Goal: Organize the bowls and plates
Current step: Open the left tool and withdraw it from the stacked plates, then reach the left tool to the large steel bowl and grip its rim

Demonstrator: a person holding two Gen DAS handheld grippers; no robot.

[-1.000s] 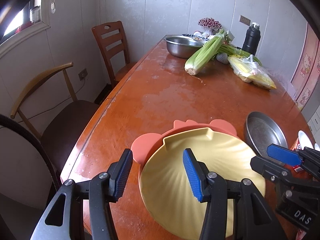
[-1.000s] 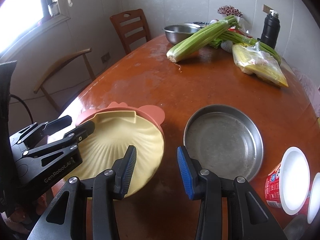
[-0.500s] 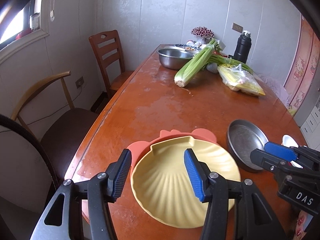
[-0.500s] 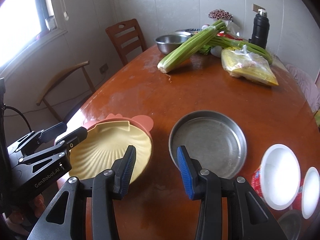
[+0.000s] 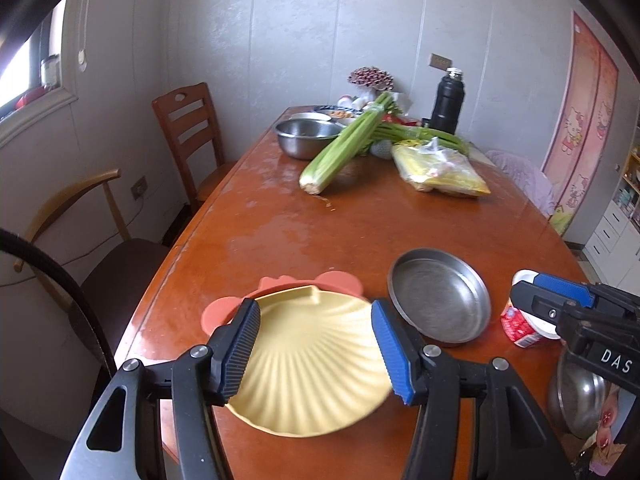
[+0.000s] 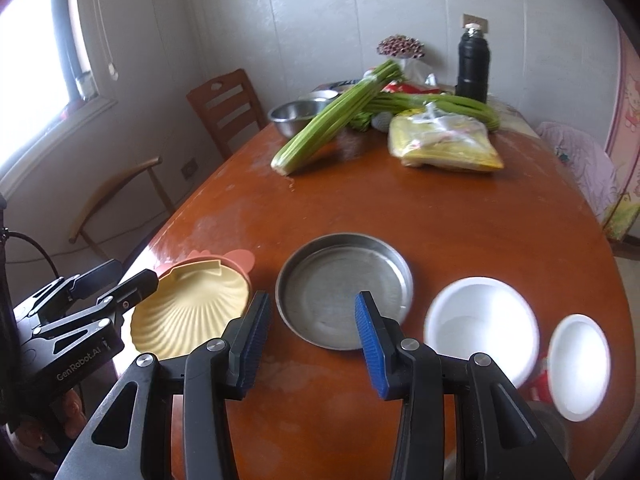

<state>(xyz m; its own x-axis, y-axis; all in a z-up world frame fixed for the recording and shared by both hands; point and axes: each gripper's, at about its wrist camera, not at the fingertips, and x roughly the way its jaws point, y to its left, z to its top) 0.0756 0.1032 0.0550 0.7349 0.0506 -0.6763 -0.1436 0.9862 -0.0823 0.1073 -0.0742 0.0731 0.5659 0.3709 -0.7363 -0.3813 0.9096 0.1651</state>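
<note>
Just ahead of your right gripper (image 6: 308,336), jaws narrow and empty, sits the steel plate (image 6: 344,288); pinch its near rim, while your left gripper (image 5: 316,350) is opening above the yellow shell plate (image 5: 312,364).

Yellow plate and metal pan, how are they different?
The yellow plate is shell-shaped with ridges; the metal pan is round and smooth. The plate sits on a pink plate; the pan sits straight on the table. Both are empty and lie flat, side by side.
</note>
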